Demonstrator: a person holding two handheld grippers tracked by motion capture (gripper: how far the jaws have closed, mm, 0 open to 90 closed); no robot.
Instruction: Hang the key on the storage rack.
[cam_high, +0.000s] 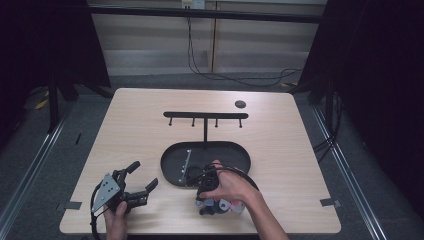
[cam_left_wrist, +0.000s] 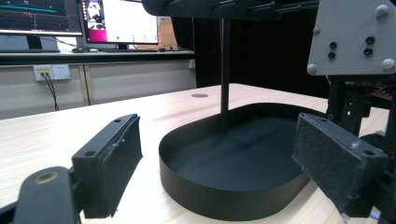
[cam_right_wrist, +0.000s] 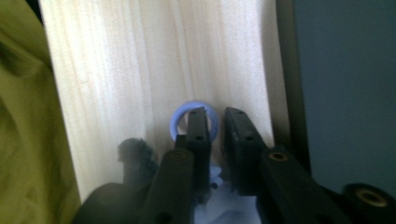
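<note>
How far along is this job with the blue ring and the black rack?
Done: nothing yet, the hooks on the rack are bare. In hand: the right tool is at the blue ring, one jaw seemingly through it; grip unclear. The left tool is open. Left: probably lifting the ring onto a hook.

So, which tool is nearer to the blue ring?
Right. The right tool has the blue ring at its tips; the left tool waits open, apart, left of the black tray.

We see our right tongs (cam_right_wrist: 215, 122) nearly closed over the table (cam_right_wrist: 140, 70), their jaws a narrow gap apart, a blue ring (cam_right_wrist: 180, 116) at the left jaw; whether they pinch it we cannot tell
</note>
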